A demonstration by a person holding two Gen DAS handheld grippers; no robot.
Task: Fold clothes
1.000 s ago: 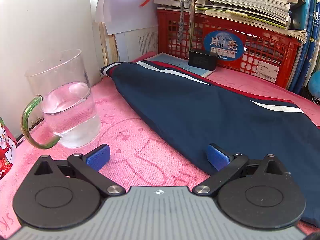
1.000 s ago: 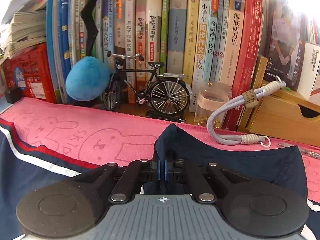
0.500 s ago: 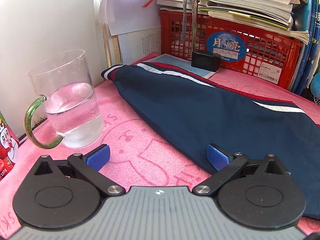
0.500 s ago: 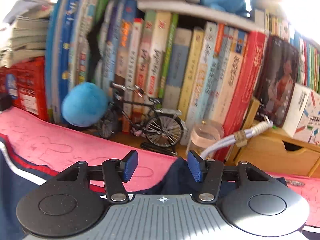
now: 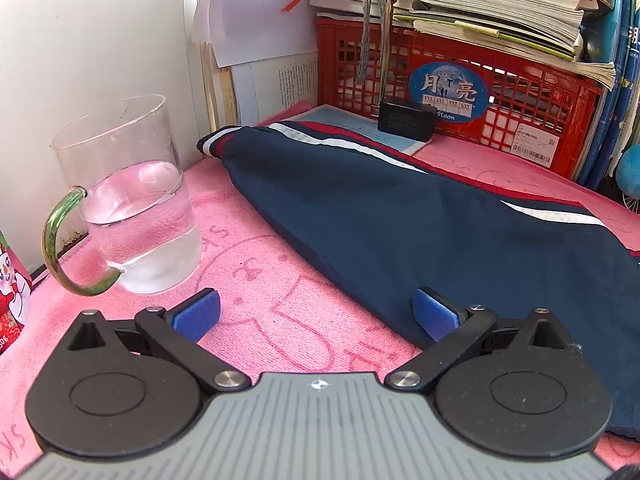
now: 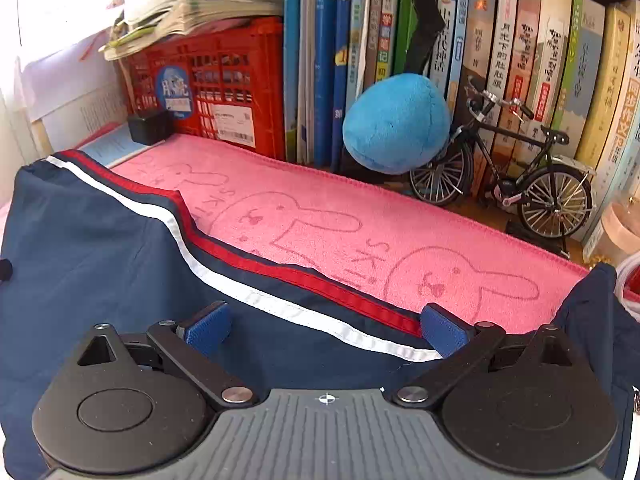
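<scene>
Trousers (image 5: 420, 216), navy with a red and white stripe, lie stretched across your pink towel (image 5: 280, 304) in the left view, unfolded; your left gripper (image 5: 316, 314) gapes empty. Right view: your right gripper (image 6: 326, 328), jaws just opened, grips nothing above the striped seam (image 6: 280, 280). Folding remains.

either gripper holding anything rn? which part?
Nothing held. Left gripper stands open beside the navy garment. Right gripper has just been opening; its jaws stand apart over the striped edge, pinching nothing.
</scene>
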